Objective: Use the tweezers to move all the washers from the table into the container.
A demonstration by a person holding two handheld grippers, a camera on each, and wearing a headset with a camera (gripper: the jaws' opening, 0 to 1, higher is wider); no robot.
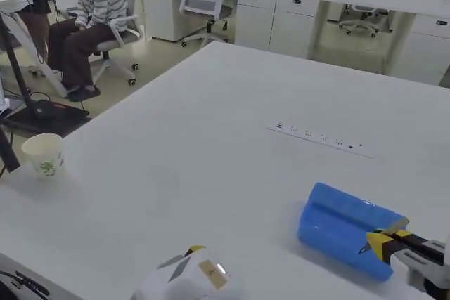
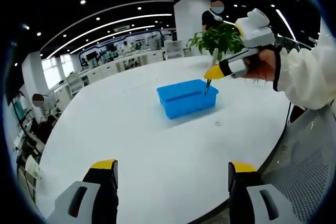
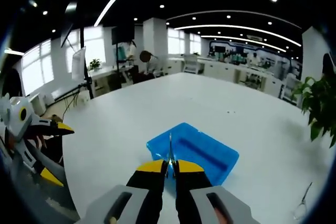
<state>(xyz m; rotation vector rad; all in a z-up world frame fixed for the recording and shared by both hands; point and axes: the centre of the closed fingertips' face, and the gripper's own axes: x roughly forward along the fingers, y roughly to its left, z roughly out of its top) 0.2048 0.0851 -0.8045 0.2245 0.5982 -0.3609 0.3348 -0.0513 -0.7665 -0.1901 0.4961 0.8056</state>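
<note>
A blue rectangular container (image 1: 343, 224) lies on the white table (image 1: 211, 159) at the front right. My right gripper (image 1: 376, 242) is shut on thin metal tweezers (image 3: 170, 153), whose tip hangs just over the container (image 3: 195, 152). In the left gripper view, the right gripper (image 2: 227, 68) is in a hand above the container (image 2: 186, 98). One small ring, seemingly a washer (image 2: 218, 124), lies on the table just in front of it. My left gripper (image 2: 173, 174) is open and holds nothing; it sits low at the near table edge (image 1: 204, 263).
A paper cup (image 1: 43, 154) stands near the table's left edge. A row of sockets (image 1: 320, 138) is set into the tabletop beyond the container. A person sits on a chair (image 1: 91, 19) at the far left. A potted plant (image 2: 220, 38) stands past the table.
</note>
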